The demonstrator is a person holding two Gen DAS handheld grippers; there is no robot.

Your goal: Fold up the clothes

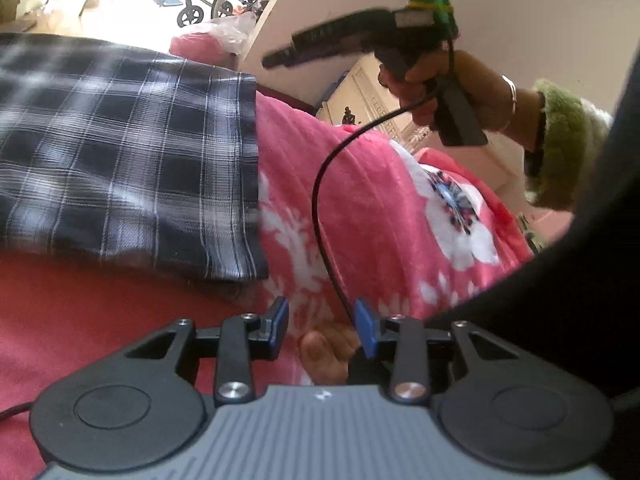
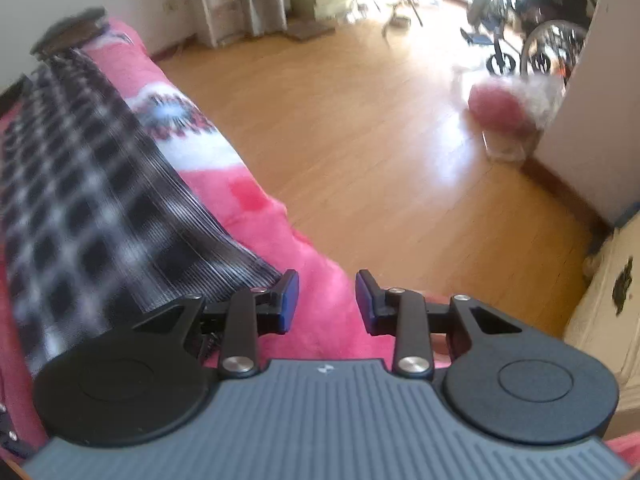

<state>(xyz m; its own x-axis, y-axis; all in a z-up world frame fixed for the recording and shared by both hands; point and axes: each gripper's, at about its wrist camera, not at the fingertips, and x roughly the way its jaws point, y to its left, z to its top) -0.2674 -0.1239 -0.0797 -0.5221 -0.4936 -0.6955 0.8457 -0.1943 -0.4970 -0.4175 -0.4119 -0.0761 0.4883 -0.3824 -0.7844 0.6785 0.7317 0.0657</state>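
Note:
A black-and-white plaid garment [image 1: 120, 160] lies folded flat on a pink floral blanket [image 1: 360, 208]. My left gripper [image 1: 321, 326] hovers open just off the garment's near right corner, nothing between its blue pads. In the left wrist view the right gripper [image 1: 280, 58] is raised high above the blanket, held by a hand [image 1: 452, 80] with a bangle and a green fuzzy sleeve. In the right wrist view the same plaid garment [image 2: 88, 200] lies to the left, and my right gripper [image 2: 327, 300] stands open over the pink blanket [image 2: 260, 220], empty.
A black cable [image 1: 320, 200] hangs from the right gripper across the blanket. Beyond the bed edge is a wooden floor [image 2: 360, 140] with a wheelchair [image 2: 552, 44], a pink bundle with a plastic bag [image 2: 504, 108], a white wall corner and a cream cabinet [image 2: 600, 300].

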